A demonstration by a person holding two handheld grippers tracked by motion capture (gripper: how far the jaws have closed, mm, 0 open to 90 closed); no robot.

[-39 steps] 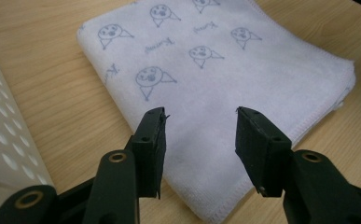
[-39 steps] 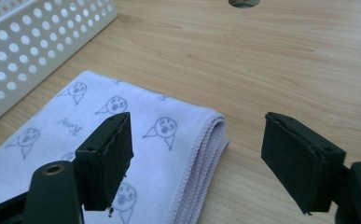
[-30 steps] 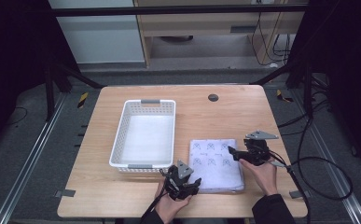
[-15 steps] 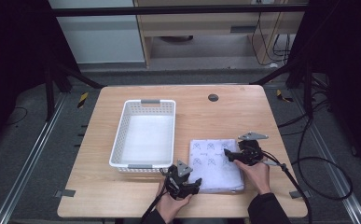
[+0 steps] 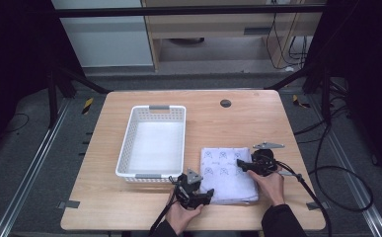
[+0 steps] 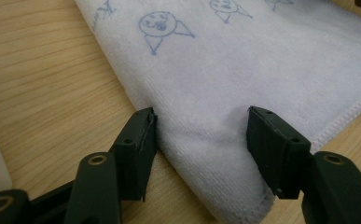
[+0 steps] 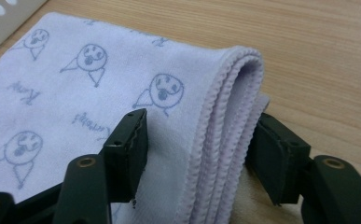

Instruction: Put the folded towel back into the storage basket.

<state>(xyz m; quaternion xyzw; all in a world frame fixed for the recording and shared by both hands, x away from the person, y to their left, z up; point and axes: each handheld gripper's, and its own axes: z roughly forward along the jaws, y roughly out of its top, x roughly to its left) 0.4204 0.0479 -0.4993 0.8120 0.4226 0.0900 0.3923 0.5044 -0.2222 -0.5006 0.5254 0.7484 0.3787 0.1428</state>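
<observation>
Fingers (image 6: 141,140) of left gripper (image 6: 201,144) wide, of right gripper (image 7: 199,149) closing, both astride folded white towel (image 5: 226,169), blue face print.

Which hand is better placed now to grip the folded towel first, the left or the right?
The right. The right gripper has been closing, and its fingers already straddle the stacked hemmed edge of the towel. The left gripper spans the near corner with wide fingers, not pinching yet.

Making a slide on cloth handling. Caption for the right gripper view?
Right gripper straddles the stitched edge of a folded printed towel on the wooden table.
</observation>
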